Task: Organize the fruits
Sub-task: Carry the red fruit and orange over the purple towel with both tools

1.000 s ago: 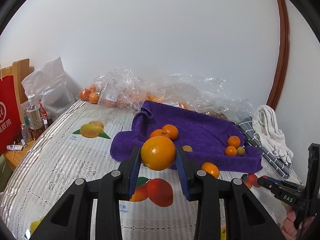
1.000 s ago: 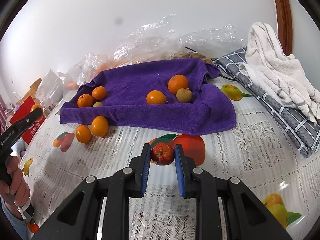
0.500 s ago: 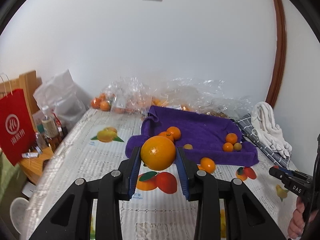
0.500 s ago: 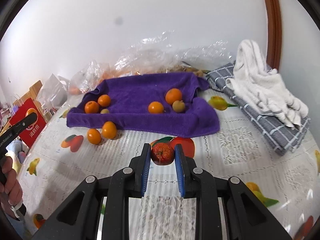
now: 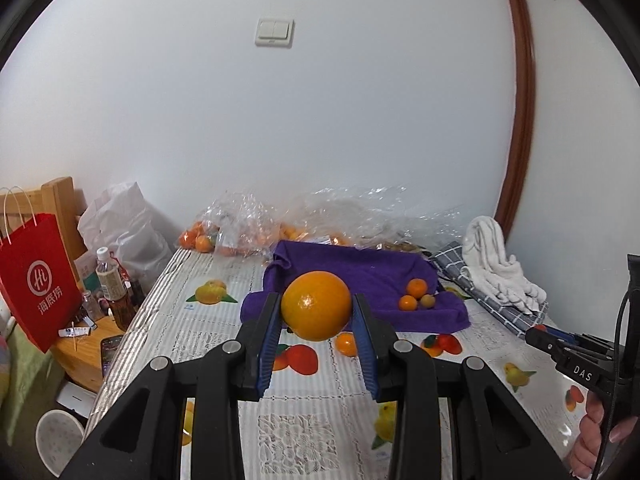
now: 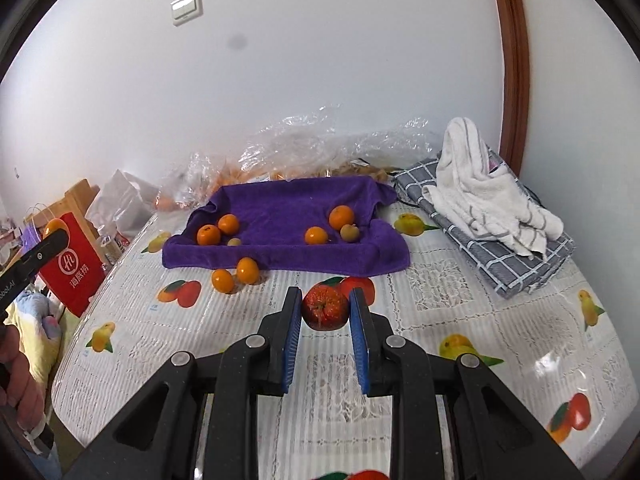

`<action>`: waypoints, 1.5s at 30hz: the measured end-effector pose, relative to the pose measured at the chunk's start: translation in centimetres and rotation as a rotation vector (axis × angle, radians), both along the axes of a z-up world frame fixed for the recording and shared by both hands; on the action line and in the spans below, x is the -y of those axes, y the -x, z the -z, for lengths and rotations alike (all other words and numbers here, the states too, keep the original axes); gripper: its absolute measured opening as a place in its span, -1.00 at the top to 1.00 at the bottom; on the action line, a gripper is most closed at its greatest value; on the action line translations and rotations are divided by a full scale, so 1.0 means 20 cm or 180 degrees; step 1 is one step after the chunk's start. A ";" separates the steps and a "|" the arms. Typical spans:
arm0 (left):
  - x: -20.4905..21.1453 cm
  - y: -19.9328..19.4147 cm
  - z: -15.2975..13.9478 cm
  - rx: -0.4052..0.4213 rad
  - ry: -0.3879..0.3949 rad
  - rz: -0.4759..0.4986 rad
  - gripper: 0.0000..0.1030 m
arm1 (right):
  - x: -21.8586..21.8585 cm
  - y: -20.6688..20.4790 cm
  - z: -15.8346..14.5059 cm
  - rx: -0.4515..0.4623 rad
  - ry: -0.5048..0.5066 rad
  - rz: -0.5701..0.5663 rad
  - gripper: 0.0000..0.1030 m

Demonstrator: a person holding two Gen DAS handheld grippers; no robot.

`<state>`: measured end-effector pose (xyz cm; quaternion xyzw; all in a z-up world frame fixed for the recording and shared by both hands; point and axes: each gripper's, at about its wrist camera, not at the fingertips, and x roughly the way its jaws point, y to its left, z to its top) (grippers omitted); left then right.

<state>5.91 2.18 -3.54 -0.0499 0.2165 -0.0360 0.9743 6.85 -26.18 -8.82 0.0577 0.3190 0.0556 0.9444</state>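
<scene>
Holding two fruits clear of the tabletop, one per gripper. Left gripper: jaws clamped on a large orange, pads pressing its left and right flanks at about the widest girth. Right gripper: jaws drawn in close and clamped on a small red fruit, apple-like, with blotchy skin; pads on its two sides.

Handling, my judgement: the orange looks firm and fairly heavy for its size, the peel slick and glossy, the shape round enough to roll once released. Best hold is across the equator, as I have it; a grip nearer the top or bottom would squirt it out. The red fruit is lighter, its skin thinner and easier to bruise, so I'd keep the squeeze modest. It sits near the pad tips, with little margin.

Elsewhere: purple towel spread at the far side of the tabletop, with oranges in two small groups, left and right, and a smaller greenish-brown fruit beside each. Two loose oranges lie just off the towel's near edge, left of centre. Clear plastic bags with more fruit are against the far wall.
</scene>
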 end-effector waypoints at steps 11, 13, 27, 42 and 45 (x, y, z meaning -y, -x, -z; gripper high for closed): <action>0.00 0.11 -0.08 0.0104 -0.0060 -0.0022 0.35 | 0.00 0.13 -0.05 0.0024 -0.0102 -0.0090 0.54; 0.01 0.12 -0.09 0.0115 -0.0075 -0.0007 0.35 | -0.01 0.14 -0.06 0.0044 -0.0082 -0.0110 0.54; 0.00 -0.10 -0.09 -0.0120 0.0041 -0.0029 0.35 | -0.03 -0.04 -0.14 0.0083 0.0030 -0.0178 0.54; 0.03 -0.76 0.15 -0.0642 0.0149 0.0013 0.35 | -0.12 -0.74 0.00 -0.0137 0.0176 -0.0186 0.54; 0.06 -0.89 0.20 -0.0717 0.0252 0.0063 0.35 | -0.14 -0.88 0.05 -0.0185 0.0150 -0.0210 0.54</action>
